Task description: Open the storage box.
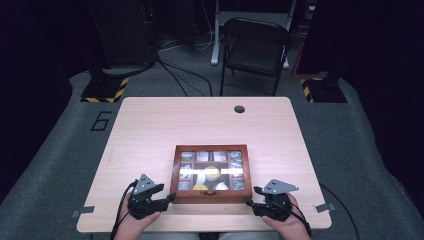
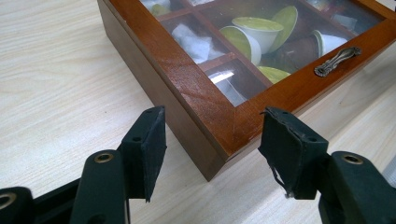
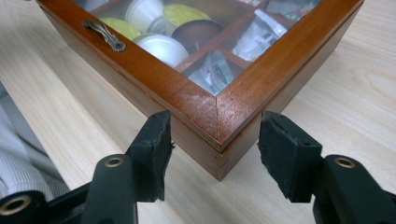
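Left gripper (image 2: 212,135) spread, box corner (image 2: 224,140) between jaws

Black folding chair (image 1: 255,47) beyond wooden table (image 1: 150,125); cables (image 1: 185,80) across grey floor (image 1: 60,150).

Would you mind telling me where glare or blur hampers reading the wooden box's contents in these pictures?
High view: a bright glare band crosses the glass lid of the wooden box, washing out the middle compartments. Left gripper view: a small reflection on one pane; the claw is slightly soft. Right gripper view: contents readable.
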`<state>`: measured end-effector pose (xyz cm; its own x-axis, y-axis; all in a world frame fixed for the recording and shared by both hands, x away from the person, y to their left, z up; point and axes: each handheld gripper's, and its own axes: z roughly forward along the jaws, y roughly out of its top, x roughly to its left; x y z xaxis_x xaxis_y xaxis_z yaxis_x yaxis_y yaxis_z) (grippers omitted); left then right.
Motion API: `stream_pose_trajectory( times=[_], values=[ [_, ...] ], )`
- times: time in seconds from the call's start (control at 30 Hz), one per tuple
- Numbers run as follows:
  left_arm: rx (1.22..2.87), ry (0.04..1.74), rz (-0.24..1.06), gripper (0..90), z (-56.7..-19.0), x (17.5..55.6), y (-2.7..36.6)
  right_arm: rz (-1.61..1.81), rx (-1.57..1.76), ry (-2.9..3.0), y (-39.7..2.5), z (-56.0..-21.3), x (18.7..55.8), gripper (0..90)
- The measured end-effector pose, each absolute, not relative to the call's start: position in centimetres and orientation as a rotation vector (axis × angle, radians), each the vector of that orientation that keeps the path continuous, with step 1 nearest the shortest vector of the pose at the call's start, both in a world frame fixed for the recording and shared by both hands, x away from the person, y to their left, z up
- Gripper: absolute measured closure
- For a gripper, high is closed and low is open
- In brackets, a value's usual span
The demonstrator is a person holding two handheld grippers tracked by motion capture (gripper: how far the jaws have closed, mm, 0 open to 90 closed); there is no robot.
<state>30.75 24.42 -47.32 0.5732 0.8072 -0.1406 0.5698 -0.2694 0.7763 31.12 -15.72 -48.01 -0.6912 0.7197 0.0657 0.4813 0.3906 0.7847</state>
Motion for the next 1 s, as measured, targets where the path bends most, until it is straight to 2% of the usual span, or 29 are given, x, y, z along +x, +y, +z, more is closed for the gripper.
stream_pose_trajectory(
  times=[0.5, 1.0],
  values=[
    [1.962, 1.098, 0.360, 40.4, -47.23, 30.86, 24.56, 1.125, 1.042, 2.421, -15.50, -48.81, 31.67, 52.1],
    [1.960, 1.086, 0.343, 42.8, -47.08, 30.49, 24.48, 1.181, 1.019, 2.401, -15.72, -48.10, 31.64, 54.1]
  ],
)
